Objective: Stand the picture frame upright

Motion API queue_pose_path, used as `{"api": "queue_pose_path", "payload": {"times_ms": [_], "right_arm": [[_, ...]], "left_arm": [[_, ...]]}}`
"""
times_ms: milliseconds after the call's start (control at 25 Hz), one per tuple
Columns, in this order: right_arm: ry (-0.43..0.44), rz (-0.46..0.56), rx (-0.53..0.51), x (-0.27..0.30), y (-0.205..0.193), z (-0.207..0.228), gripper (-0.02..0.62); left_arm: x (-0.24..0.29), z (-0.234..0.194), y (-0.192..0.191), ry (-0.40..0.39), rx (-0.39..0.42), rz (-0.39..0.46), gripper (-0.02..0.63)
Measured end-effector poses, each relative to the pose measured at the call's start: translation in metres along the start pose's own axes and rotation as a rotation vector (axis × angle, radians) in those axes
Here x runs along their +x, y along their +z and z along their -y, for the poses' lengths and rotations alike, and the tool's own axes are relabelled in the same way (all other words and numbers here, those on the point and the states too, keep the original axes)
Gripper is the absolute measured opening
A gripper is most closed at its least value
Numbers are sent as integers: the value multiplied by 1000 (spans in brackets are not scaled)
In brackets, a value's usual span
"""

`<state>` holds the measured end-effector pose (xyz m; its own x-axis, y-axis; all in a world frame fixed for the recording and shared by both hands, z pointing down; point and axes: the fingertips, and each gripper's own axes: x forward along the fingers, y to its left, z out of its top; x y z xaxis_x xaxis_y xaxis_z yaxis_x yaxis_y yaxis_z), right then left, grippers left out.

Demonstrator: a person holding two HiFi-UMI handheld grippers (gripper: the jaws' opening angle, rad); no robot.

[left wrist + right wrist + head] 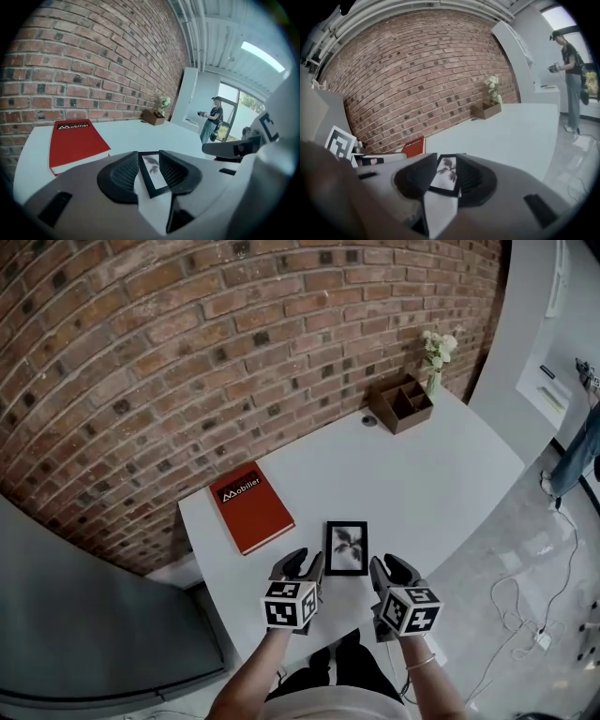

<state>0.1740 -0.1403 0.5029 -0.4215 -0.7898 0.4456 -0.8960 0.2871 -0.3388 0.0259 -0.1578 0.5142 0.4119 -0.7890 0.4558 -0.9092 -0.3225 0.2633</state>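
Brick wall backs the white desk (422, 474), where the picture frame (347, 547) lies flat near the front edge, just right of a red book (250, 507). I see the left gripper (305, 564) and right gripper (392, 569) flanking the frame's near end, both released, jaws apart and gripping nothing.

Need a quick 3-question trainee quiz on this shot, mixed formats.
1. True or false: the picture frame stands upright on the white table.
2. In the head view, what lies left of the frame? A) red book B) mug C) laptop
3. Fill in: the jaws of the left gripper and the right gripper are both ____.
Key: 1 false, it lies flat; 2 A; 3 open, with neither one clamped on the frame.
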Motion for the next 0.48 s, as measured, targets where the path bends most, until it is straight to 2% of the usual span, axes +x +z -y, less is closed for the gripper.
{"api": "queue_pose_path", "payload": {"times_ms": [480], "right_arm": [[29, -137, -13, 63, -18, 24, 109]], "left_arm": [[58, -15, -25, 49, -42, -121, 138]]}}
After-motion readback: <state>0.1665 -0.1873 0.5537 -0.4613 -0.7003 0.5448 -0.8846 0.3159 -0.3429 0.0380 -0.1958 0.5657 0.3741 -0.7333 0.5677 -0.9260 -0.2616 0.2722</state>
